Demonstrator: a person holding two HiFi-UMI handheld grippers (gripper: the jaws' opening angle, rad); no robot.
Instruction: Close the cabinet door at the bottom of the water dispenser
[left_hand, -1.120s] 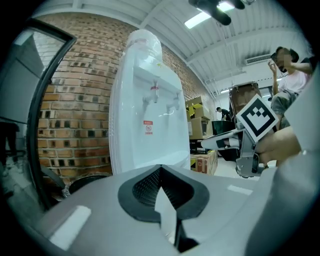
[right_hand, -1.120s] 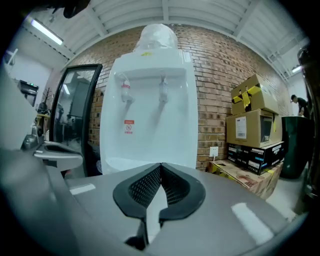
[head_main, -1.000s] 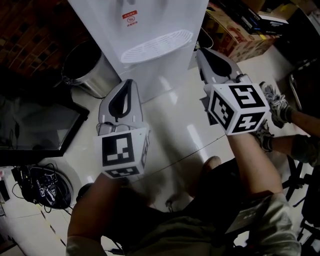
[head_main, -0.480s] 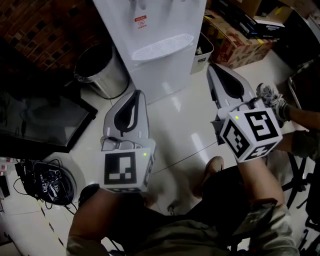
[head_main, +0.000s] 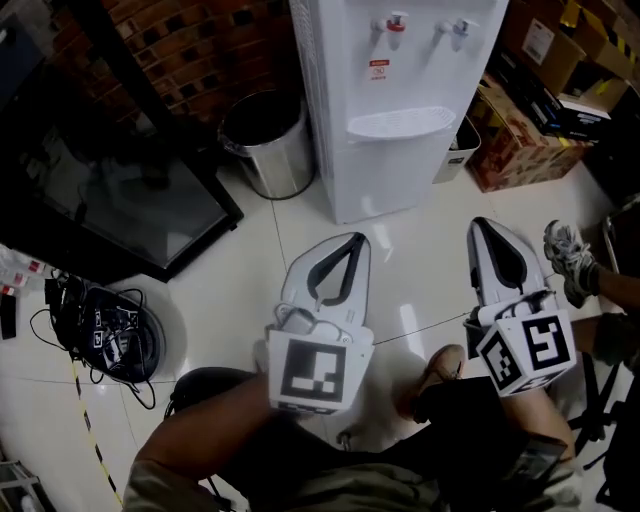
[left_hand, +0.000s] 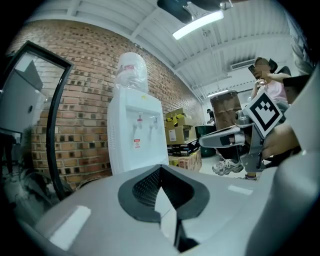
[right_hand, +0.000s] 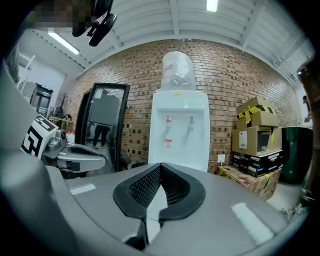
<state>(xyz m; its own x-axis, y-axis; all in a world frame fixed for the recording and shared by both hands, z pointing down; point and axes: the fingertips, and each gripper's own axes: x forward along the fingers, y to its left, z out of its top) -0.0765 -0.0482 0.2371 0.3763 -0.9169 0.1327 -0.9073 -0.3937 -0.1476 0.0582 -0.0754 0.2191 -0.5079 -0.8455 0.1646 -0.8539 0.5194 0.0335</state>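
Water dispenser (head_main: 395, 110), my twelve o'clock: white plastic, smooth, glossy. Bin (head_main: 265, 145), eleven o'clock: metal, seemingly brushed steel. Floor (head_main: 250, 260): glossy pale tile. Wall (right_hand: 125, 75): rough brick. My left gripper (head_main: 352, 240), right gripper (head_main: 483, 226): matt grey plastic shells; pads (right_hand: 145, 187) black, meshed.

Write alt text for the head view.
Seen from above, a person holds the left tongs and right tongs, both shut and empty, pointing toward a white water dispenser across a glossy floor. A metal bin stands left of it, cardboard boxes right.

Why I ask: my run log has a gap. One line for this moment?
left tool shut, empty | right tool shut, empty | water dispenser ahead, untouched
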